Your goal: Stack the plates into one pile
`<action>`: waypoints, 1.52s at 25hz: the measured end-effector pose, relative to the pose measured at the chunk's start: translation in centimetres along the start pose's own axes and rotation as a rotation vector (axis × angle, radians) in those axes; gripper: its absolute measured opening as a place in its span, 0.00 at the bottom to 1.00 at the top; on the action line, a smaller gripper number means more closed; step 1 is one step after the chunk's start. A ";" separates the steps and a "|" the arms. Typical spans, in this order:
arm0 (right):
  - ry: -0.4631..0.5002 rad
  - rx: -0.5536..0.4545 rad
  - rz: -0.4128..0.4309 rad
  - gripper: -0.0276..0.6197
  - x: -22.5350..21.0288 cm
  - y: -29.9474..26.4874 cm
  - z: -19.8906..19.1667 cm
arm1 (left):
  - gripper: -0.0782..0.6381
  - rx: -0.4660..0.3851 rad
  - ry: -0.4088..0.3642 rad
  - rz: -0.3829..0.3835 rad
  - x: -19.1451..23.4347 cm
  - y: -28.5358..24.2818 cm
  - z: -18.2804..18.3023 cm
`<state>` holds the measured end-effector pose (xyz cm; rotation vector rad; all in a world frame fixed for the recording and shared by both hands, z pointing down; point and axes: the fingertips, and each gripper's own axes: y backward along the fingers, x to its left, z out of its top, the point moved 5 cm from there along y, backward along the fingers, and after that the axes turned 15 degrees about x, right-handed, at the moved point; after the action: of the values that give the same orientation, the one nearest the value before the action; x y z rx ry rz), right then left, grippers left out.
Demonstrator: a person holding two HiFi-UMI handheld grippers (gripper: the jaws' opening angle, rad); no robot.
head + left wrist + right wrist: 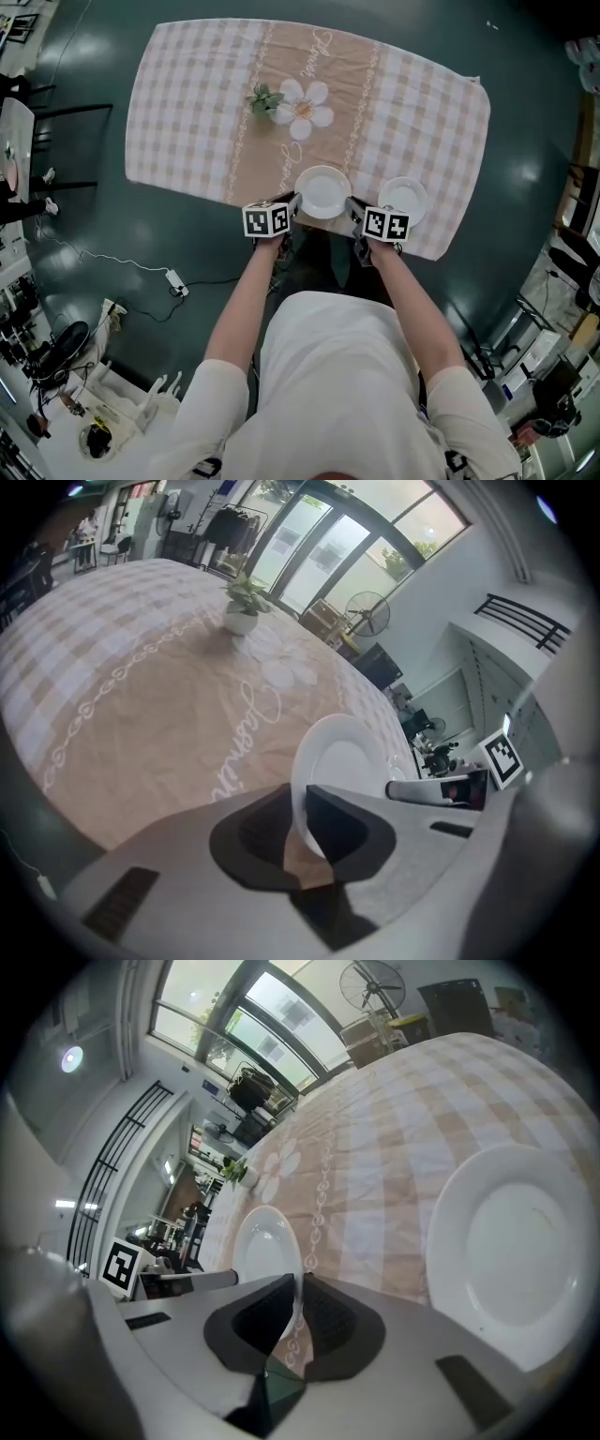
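You have the near plate (322, 191) pinched from both sides. Your left tongs (293, 206) are narrowed onto its left rim and your right tongs (354, 210) onto its right rim, and each pair of jaws is nearly together with only the thin white edge between the pads. The second plate (403, 200) lies flat on the checked tablecloth (187, 103), just outside your right tongs, on the side away from the left pair. The step in hand, as I read it, is to carry the gripped plate across and set it on that one. Raise both hands together at one pace so the plate rides level. The grips are shallow, on the rim only, so a twist of one wrist against the other could lever it out. Your right tongs will cross the second plate first, so lift high enough for their underside to clear its rim, then centre, lower, and release only once the plate sits. The head view gives the layout: both plates lie near the tablecloth's near edge, and the potted plant (265, 99) stands well beyond the tongs and out of the way. That view hides the pads under the marker cubes (267, 220). The left gripper view shows the rim seated between its jaws and the right tongs opposite, but little of the second plate. Only the right gripper view shows the second plate large beside its jaws, and empty.
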<state>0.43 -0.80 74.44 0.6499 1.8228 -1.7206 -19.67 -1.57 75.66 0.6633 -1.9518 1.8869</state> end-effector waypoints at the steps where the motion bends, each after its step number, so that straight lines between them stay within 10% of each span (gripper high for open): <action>1: 0.002 -0.005 -0.001 0.12 -0.1 0.5 -0.1 | 0.18 0.002 -0.007 0.001 -0.5 0.1 0.1; 38: -0.143 -0.113 -0.119 0.12 -13.8 14.0 -4.6 | 0.17 0.165 -0.153 -0.062 -17.1 -9.9 0.1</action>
<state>19.74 4.96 73.69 0.3698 1.8743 -1.6785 0.02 -0.20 74.56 0.9312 -1.8535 2.0276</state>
